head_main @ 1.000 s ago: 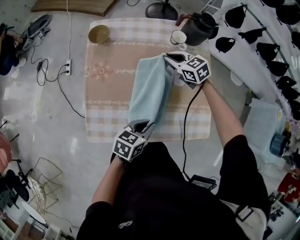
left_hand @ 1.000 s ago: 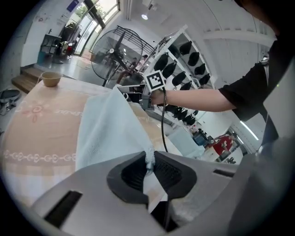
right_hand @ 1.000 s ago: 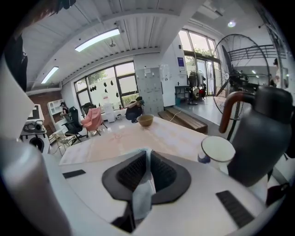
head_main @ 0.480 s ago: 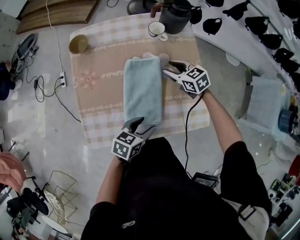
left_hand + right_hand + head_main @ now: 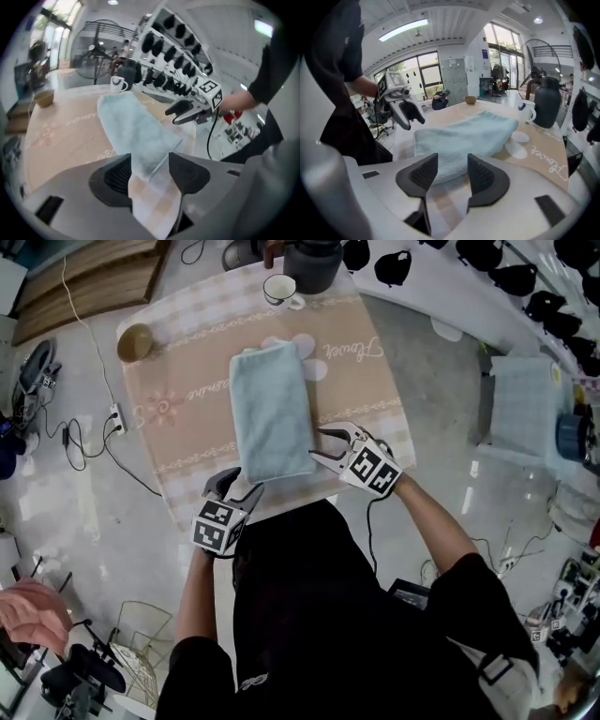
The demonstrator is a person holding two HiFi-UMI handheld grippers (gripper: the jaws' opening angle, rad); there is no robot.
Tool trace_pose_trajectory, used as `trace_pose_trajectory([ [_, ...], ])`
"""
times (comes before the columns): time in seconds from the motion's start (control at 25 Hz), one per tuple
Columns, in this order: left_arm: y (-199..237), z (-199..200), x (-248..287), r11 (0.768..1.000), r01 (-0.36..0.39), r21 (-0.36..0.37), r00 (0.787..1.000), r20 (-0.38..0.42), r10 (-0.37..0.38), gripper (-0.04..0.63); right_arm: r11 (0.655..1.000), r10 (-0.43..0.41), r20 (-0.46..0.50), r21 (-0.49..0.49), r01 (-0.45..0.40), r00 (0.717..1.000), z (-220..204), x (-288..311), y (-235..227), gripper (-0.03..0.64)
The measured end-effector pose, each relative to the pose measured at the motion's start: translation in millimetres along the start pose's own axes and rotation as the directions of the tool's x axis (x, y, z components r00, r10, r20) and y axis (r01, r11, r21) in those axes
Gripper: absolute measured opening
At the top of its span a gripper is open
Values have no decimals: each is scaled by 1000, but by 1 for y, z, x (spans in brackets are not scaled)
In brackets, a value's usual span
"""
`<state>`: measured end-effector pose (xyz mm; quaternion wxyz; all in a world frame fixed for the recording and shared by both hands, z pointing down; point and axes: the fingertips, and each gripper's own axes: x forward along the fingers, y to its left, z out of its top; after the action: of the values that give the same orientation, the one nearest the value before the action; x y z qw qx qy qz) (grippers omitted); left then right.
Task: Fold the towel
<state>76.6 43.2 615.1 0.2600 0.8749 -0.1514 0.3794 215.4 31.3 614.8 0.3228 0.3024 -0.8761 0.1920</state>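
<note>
Our left tool (image 5: 239, 487) and right tool (image 5: 322, 445) have just opened wide, gripping nothing. They flank the near end of the towel (image 5: 272, 411), which lies on the counter (image 5: 178, 418), long axis pointing straight ahead.

Left claw (image 5: 238, 488), right claw (image 5: 317, 443): jaws just opened wide, empty, angled down.

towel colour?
Plain light blue towel, no pattern; clearest in the head view.
</note>
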Motion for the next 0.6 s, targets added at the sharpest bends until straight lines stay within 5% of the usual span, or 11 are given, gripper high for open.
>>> trace_pose_trajectory([
  [0.08,-2,-10,2,982,23,186,999,-48,-15,232,998,15,-32,-68,-18,999,-4,0,26,176],
  [0.16,-8,-22,6,937,78,339,994,-103,-46,232,993,32,-66,-109,-39,997,-11,3,47,176],
  [0.32,-16,-33,14,781,156,605,979,-199,-42,232,987,46,-129,-146,-65,991,-26,11,77,176],
  [0.6,-18,-52,36,560,293,775,942,-334,-31,232,959,-19,-225,-281,-46,974,-47,35,87,176],
])
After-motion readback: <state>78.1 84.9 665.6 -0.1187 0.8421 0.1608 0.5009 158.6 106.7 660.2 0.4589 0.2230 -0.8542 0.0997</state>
